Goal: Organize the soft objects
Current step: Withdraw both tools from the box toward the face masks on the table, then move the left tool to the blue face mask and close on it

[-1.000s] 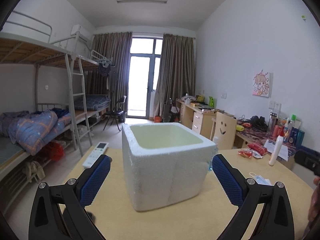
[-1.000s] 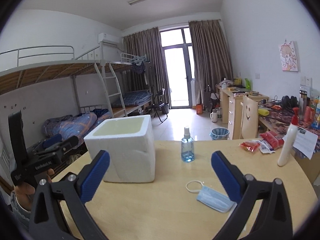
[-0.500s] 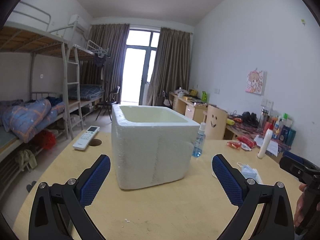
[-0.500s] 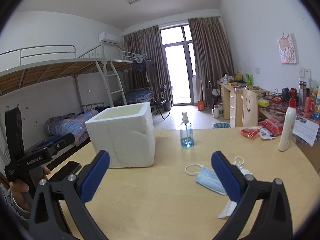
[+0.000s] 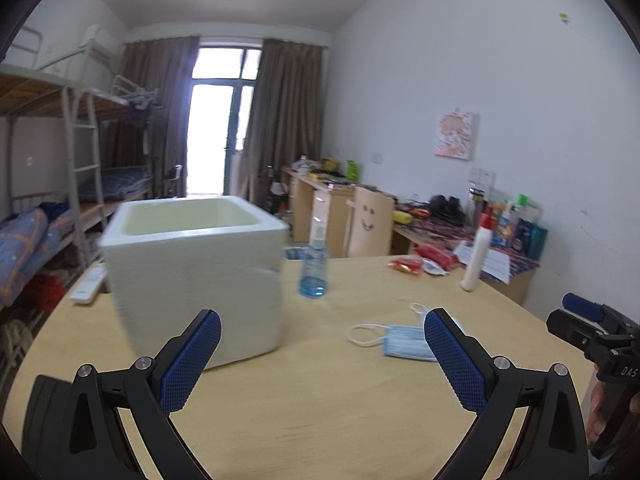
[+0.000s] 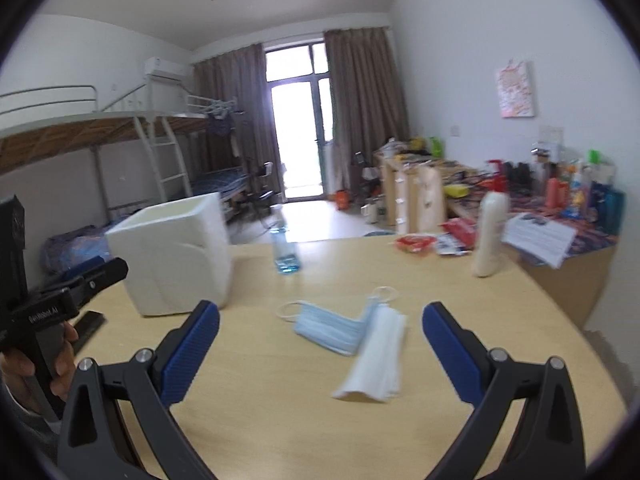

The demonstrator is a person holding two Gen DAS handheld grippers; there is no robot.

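A white foam box [image 5: 192, 268] stands open on the round wooden table [image 5: 320, 400]; it also shows in the right wrist view [image 6: 176, 252]. A blue face mask [image 6: 326, 326] lies flat beside a second, white-side-up mask [image 6: 376, 356]. In the left wrist view the blue mask [image 5: 402, 342] lies right of the box. My left gripper [image 5: 322, 356] is open and empty, above the table in front of the box. My right gripper [image 6: 320, 350] is open and empty, above the two masks.
A blue spray bottle [image 5: 314, 264] stands right of the box. A white bottle [image 6: 490, 236] and red snack packets [image 6: 414, 243] sit at the table's far right. A remote [image 5: 90, 282] lies left of the box. A bunk bed [image 5: 52, 200] and desks [image 5: 332, 208] stand beyond.
Both grippers have pulled back and swung right. The masks have come into view, and the box has shifted left in both views. Both grippers stay open.
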